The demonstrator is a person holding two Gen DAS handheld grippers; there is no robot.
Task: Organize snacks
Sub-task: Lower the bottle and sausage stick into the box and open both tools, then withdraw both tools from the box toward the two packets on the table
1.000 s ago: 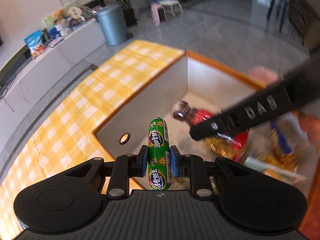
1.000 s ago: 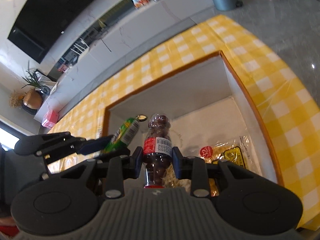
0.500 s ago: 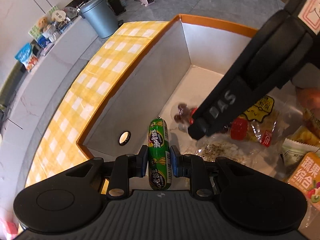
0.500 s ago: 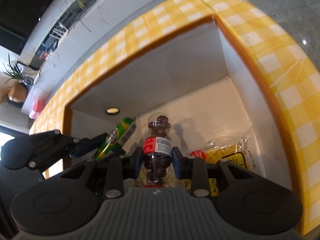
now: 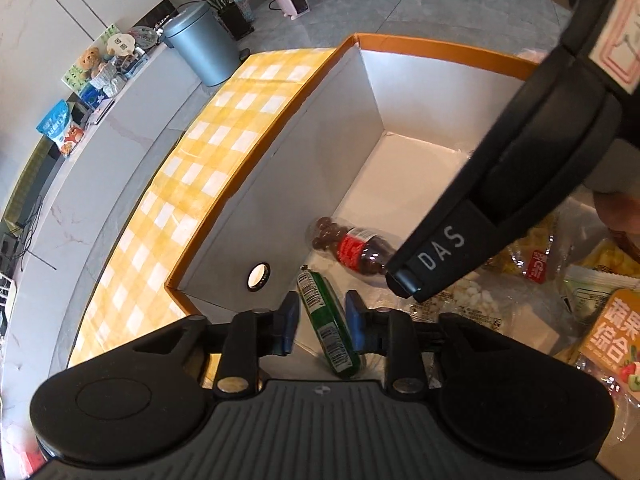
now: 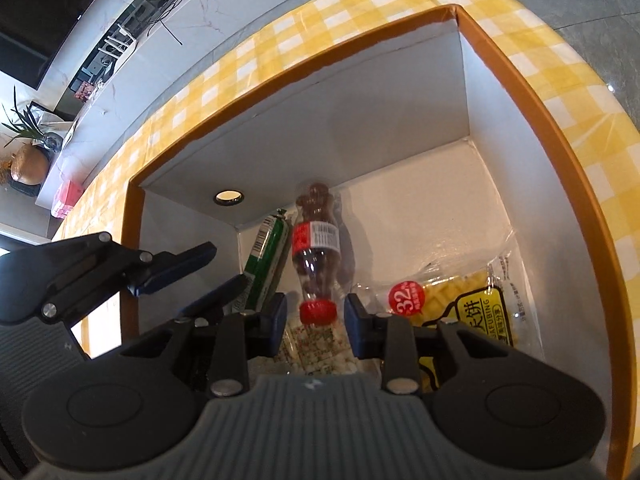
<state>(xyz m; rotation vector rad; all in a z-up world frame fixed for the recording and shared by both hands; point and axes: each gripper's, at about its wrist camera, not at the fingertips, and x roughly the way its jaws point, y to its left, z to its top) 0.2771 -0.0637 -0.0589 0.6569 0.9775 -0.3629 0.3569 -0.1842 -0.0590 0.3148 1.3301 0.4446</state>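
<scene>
My left hand-held gripper [image 5: 322, 320] has just been opening: its two blue pads now stand apart with one green foil-wrapped sausage stick [image 5: 328, 320] lying tilted between them, free of both pads as far as I can see, on the floor of the box. My right hand-held gripper [image 6: 316, 322] is spread as well, its pads standing clear on either side of the red cap of one small clear plastic bottle of brown chocolate balls with a red label [image 6: 316, 256], which lies on the box floor with its cap toward me. Sausage stick and bottle lie side by side, near the corner with one round hole [image 6: 229, 197] in the wall. Just beside them, toward the right of the box, I count one clear bag of pale puffed pieces [image 6: 316, 350] under my right pads and one clear bag of yellow biscuits with a red round sticker [image 6: 472, 304]. From the left camera one orange printed packet [image 5: 612, 332] shows at the right edge. All of this sits in one white-lined cardboard box with an orange rim [image 6: 560, 152], standing on the bench under a yellow-and-white checked cloth [image 5: 192, 184]. Beyond stands one grey-blue round waste bin [image 5: 200, 50].
</scene>
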